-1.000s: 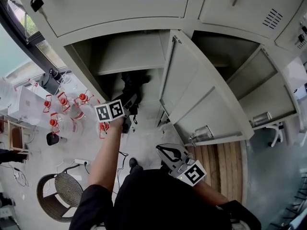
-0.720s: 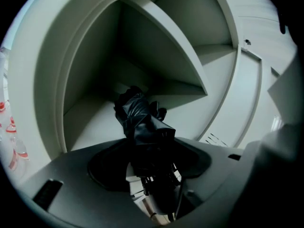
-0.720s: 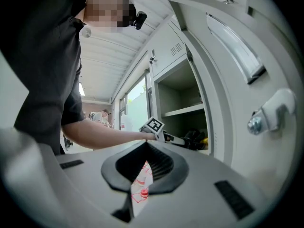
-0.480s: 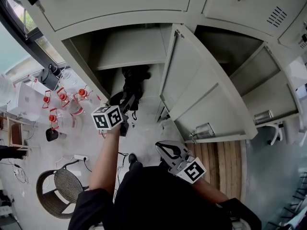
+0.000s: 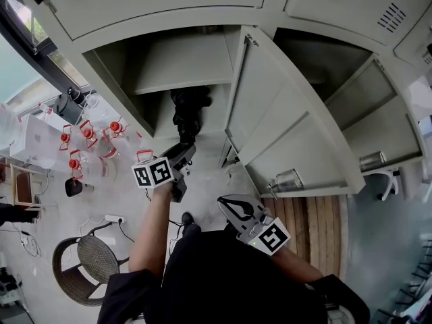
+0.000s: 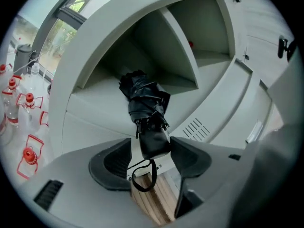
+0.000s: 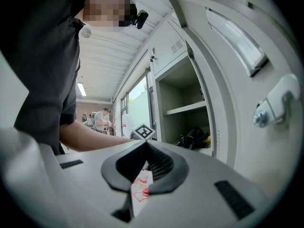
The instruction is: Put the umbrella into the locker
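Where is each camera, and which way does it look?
Head view: on the head, looking steeply down at locker, umbrella, left gripper, right gripper; left arm and body show.
Left gripper view: on the left gripper, facing the umbrella in the locker; open jaws show.
Right gripper view: on the right gripper, looking level past the door; its shut jaws and the left arm show.
Shared: all see the umbrella.

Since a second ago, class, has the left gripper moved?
Yes: the left gripper has drawn back from the locker toward the person; its jaws have just been opening, umbrella handle loose between them.
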Demonstrator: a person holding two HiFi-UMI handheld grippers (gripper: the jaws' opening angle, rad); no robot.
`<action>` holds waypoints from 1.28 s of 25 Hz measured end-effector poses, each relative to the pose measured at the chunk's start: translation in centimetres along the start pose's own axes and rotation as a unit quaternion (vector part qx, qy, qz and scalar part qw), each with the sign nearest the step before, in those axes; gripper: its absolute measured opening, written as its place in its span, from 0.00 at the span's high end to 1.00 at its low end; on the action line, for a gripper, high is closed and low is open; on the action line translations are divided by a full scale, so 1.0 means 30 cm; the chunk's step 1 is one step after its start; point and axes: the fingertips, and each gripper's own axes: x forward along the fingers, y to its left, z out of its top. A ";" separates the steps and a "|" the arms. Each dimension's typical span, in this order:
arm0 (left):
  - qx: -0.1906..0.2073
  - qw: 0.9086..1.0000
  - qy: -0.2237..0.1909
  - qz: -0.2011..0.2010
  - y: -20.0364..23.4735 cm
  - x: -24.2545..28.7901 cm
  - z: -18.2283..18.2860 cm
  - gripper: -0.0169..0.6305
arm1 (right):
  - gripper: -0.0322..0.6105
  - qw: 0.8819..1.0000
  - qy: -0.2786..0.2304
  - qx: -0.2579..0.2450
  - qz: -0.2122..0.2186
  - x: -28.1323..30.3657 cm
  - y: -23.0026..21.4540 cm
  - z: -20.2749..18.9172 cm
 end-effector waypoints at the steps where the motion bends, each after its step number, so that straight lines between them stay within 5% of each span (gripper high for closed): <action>1: -0.005 1.000 0.001 -0.004 -0.002 0.006 -0.004 0.57 | 0.93 1.000 0.003 0.000 -0.001 -0.004 -0.002 -0.004; 8: -0.045 0.998 -0.003 -0.036 -0.033 0.014 -0.011 0.65 | 0.93 1.000 0.006 0.002 -0.007 -0.018 -0.004 -0.012; 24: -0.090 0.989 -0.114 -0.025 0.007 0.002 0.205 0.66 | 0.93 1.000 0.006 -0.001 0.003 -0.016 0.005 -0.003; 32: -0.045 0.993 -0.109 0.021 0.040 0.102 0.347 0.66 | 0.93 1.000 0.007 0.002 -0.023 -0.064 -0.035 -0.005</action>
